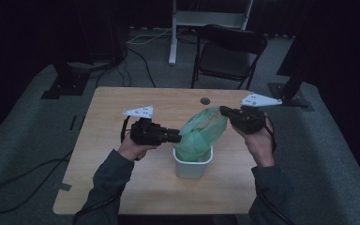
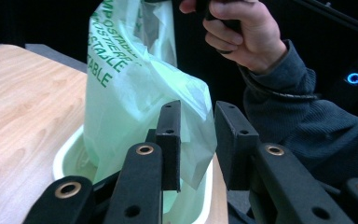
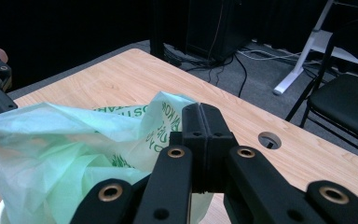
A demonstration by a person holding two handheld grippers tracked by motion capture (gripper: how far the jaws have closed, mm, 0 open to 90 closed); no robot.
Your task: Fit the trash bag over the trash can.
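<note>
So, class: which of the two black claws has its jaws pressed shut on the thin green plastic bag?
The right claw: jaws closed together on the thin green plastic bag. The left claw has a visible gap.

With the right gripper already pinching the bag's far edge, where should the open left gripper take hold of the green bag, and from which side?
Probably the loose near edge of the green bag, just above the white bin. The left gripper should come from its own side: the film hangs free there, opposite the right gripper.

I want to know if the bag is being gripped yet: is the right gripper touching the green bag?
Touching. In the right gripper view the right gripper has its jaws pressed together on the upper edge of the green bag.
</note>
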